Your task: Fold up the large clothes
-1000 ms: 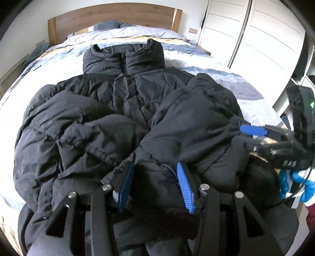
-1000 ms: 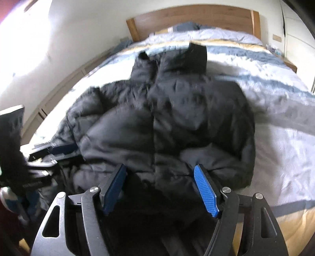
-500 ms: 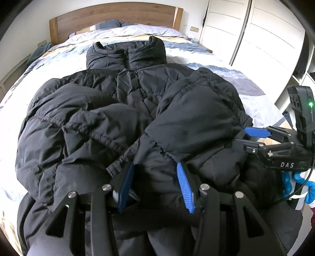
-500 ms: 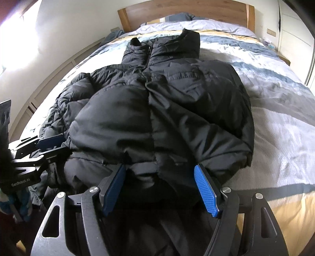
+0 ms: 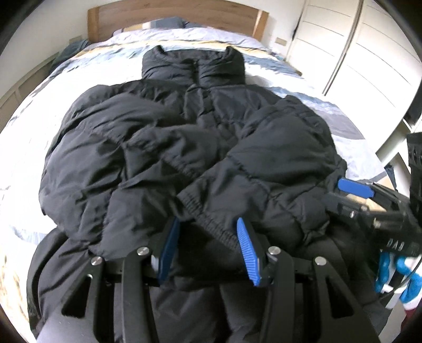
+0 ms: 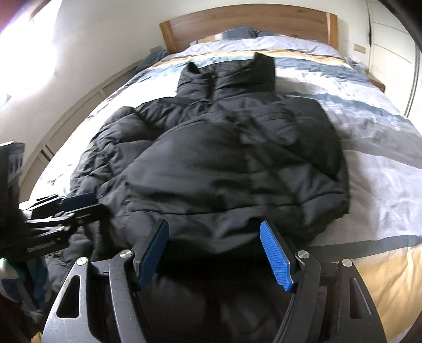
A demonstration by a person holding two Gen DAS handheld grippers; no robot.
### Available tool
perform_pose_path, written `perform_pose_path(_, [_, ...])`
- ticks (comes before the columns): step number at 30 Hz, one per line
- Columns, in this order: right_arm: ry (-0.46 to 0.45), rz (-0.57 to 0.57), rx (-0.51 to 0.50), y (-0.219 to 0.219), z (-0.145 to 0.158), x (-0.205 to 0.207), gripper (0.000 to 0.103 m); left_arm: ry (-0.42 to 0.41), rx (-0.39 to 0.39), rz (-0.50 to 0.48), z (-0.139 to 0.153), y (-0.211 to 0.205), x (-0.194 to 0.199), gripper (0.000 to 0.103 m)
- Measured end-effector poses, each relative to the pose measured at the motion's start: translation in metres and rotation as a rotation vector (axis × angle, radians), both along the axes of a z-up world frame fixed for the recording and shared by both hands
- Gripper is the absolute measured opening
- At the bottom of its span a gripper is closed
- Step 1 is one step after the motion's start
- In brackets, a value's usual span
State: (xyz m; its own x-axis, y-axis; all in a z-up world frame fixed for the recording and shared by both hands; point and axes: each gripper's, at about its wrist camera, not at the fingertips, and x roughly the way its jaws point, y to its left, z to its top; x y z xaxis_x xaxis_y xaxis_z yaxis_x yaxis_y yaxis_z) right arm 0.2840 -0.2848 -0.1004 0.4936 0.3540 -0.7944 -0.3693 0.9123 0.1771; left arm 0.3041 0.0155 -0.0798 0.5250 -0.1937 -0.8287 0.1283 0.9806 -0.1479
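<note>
The black puffer jacket (image 5: 190, 147) lay on the bed (image 6: 382, 147), sleeves folded across its front. My left tongs (image 5: 208, 248) and right tongs (image 6: 215, 253) gaped wide at the hem; the bottom-to-collar fold remained.

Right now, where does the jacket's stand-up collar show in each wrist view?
Left wrist: collar sits top centre, beyond the jacket body, below the headboard.
Right wrist: collar sits upper centre, slightly right.
Shared landmark: the wooden headboard stands directly behind it in both.
</note>
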Motion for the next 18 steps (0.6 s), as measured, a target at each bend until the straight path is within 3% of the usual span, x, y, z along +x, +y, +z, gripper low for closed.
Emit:
perform_pose_path(9, [0.059, 0.01, -0.083, 0.007, -0.021, -0.022, 0.071, -0.043, 0.044, 0.049, 0.02, 0.025, -0.052, 0.044])
perform_pose_path(18, [0.025, -0.03, -0.068, -0.01, 0.003, -0.059, 0.071, -0.15, 0.058, 0.104, 0.04, 0.051, -0.092, 0.044])
